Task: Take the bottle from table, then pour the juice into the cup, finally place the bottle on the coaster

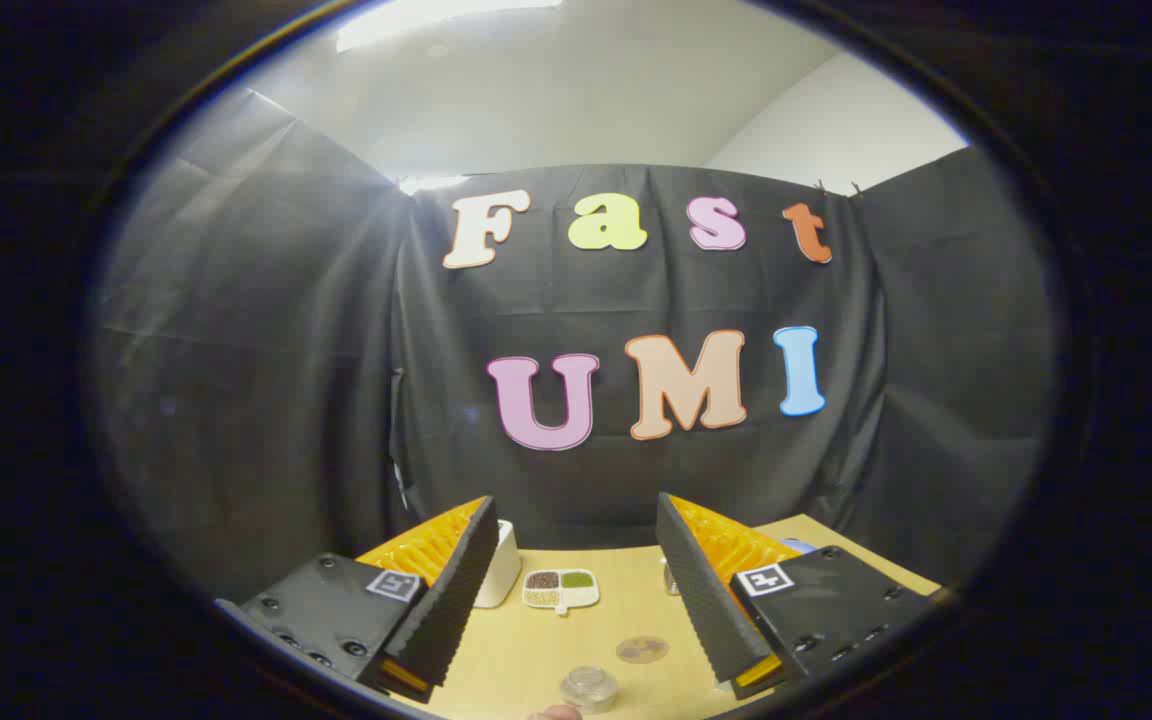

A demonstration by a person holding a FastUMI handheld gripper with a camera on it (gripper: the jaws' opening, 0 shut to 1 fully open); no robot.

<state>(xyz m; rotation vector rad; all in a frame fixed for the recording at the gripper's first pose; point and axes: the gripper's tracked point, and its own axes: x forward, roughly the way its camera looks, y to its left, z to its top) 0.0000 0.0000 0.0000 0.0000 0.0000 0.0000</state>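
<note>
Pale wood table [546,640] runs ahead of the gripper [576,600], whose fingers stand wide apart, holding nothing. Between them, far off, sits a small divided dish [560,588]; nearer, a round coaster [642,650] and clear cup [589,688]. I cannot make out the bottle, so finding it comes first.

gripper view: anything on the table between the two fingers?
Yes. The gripper is open; between its fingers lie a sectioned dish, a round coaster and a clear cup on the wooden table.
</note>
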